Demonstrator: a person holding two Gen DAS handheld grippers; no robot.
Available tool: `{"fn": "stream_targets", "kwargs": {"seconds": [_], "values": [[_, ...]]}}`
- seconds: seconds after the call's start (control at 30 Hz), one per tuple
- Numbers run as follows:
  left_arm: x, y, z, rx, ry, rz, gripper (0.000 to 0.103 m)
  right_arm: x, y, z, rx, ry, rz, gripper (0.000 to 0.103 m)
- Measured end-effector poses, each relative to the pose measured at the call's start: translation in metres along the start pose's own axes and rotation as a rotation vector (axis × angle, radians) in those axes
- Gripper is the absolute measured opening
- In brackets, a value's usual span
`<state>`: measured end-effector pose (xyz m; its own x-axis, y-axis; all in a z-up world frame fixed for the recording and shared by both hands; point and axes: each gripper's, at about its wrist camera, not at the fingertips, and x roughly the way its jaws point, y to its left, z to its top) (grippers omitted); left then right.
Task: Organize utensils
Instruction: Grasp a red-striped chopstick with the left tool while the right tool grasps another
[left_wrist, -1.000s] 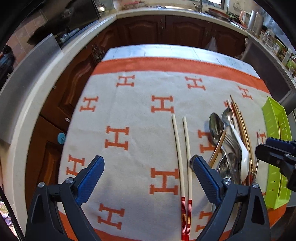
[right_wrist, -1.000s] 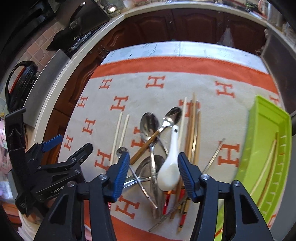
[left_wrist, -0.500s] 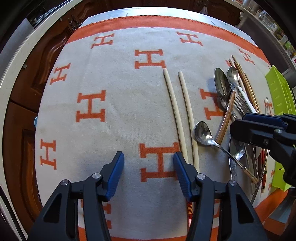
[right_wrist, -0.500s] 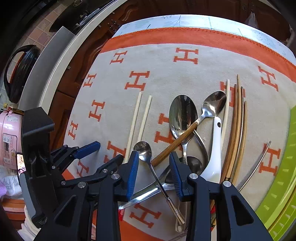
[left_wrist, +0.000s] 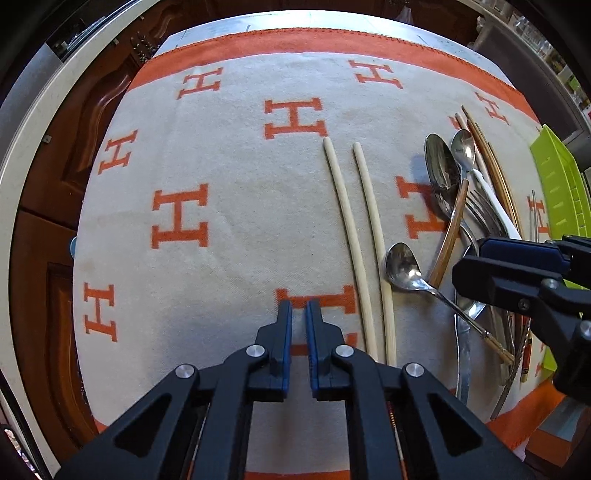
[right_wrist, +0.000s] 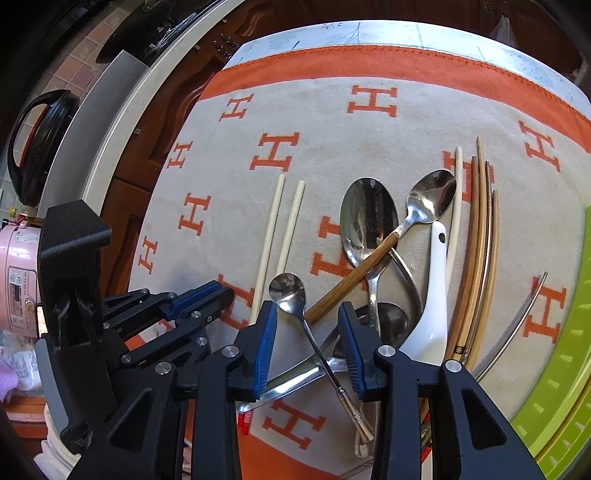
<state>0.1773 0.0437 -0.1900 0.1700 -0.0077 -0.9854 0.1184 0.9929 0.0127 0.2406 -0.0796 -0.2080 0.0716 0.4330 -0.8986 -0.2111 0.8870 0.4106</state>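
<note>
— How are the utensils laid out?
— Two pale chopsticks (left_wrist: 364, 236) are laid side by side; spoons (right_wrist: 369, 221) and brown chopsticks (right_wrist: 480, 258) are heaped beside a green tray (left_wrist: 557, 192).

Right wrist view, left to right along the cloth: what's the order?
Left tool → pair of pale chopsticks → small steel spoon between the right tool's fingers → white ceramic spoon → brown chopstick bundle → lone metal chopstick → green tray.

Orange "H" letters across the beige cloth (left_wrist: 229, 206)
</note>
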Motion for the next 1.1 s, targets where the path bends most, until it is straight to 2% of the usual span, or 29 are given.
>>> {"fn": "stream_targets", "kwargs": {"seconds": [0.1, 0.27, 0.33, 0.5, 0.63, 0.73, 0.93, 1.1], "values": [[-0.002, 0.007, -0.001, -0.019, 0.015, -0.014, 0.005, 0.000, 0.004, -0.001, 0.000, 0.008, 0.015, 0.036], [-0.003, 0.020, 0.000, -0.087, 0.061, -0.134, 0.006, -0.002, 0.009, -0.002, -0.006, 0.006, 0.021, 0.036], [0.002, 0.025, -0.003, -0.096, 0.067, -0.159, 0.009, -0.003, 0.009, -0.002, -0.004, 0.005, 0.023, 0.036], [-0.002, 0.015, 0.002, -0.066, 0.055, -0.145, 0.016, -0.004, 0.006, -0.004, 0.004, 0.007, 0.019, 0.036], [-0.004, -0.003, 0.010, -0.020, 0.038, -0.056, 0.017, -0.006, 0.002, -0.005, 0.014, 0.003, 0.023, 0.036], [-0.001, -0.013, 0.011, 0.000, 0.041, -0.025, 0.017, -0.007, -0.001, -0.005, 0.020, 0.001, 0.028, 0.036], [-0.001, -0.022, 0.017, -0.013, 0.059, -0.045, 0.017, -0.008, -0.007, -0.007, 0.029, -0.002, 0.030, 0.036], [-0.001, -0.014, 0.023, -0.055, 0.085, -0.087, 0.019, -0.009, -0.010, -0.008, 0.035, -0.003, 0.035, 0.036]]}}
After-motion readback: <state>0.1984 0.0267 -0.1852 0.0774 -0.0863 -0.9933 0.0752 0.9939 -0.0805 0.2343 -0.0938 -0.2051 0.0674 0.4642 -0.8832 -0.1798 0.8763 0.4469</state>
